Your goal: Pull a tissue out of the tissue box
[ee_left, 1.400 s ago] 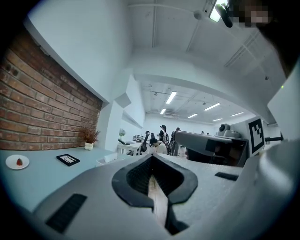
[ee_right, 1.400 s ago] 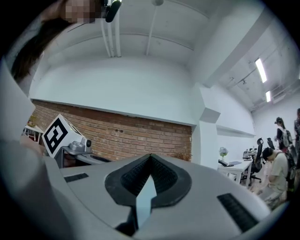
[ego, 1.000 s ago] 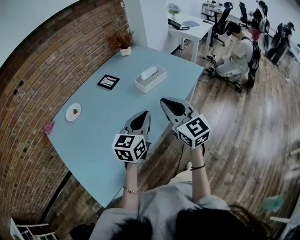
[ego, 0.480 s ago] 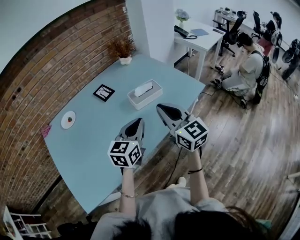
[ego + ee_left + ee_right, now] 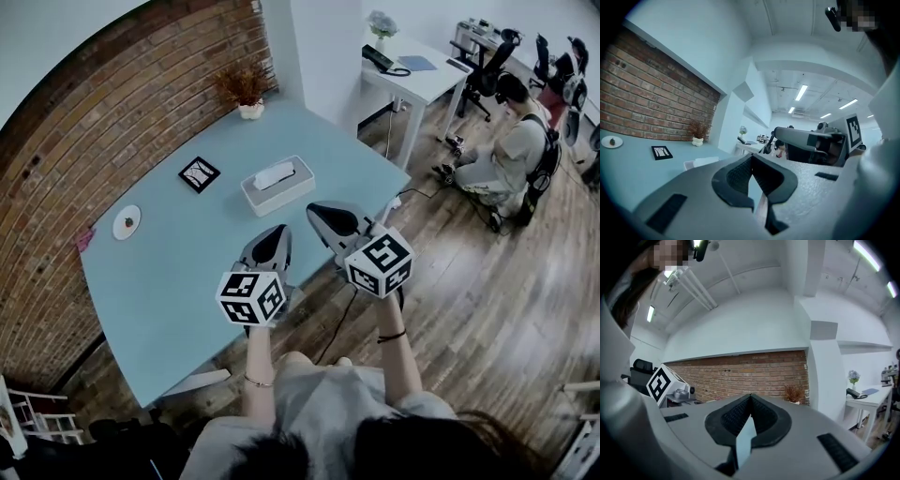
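Note:
A white tissue box (image 5: 278, 187) stands on the pale blue table (image 5: 178, 272), and a white tissue (image 5: 273, 174) sticks up from its slot. Both grippers hover side by side over the table's near edge, short of the box. My left gripper (image 5: 279, 229) is shut and holds nothing. My right gripper (image 5: 313, 208), also shut and holding nothing, is slightly nearer the box. In the left gripper view the box (image 5: 700, 162) shows low, just left of the closed left gripper (image 5: 751, 156). The right gripper view shows the closed right gripper (image 5: 750, 396) against a brick wall, with no box in sight.
On the table are a small black picture frame (image 5: 199, 173), a little plate (image 5: 127, 222) and a potted plant (image 5: 246, 94) by the brick wall. A white desk (image 5: 412, 75) stands beyond, and a person (image 5: 511, 159) sits on the wooden floor at right.
The view has shifted: the tissue box now lies closer to both grippers, lower and further left in the head view. Both grippers stay shut with nothing in them.

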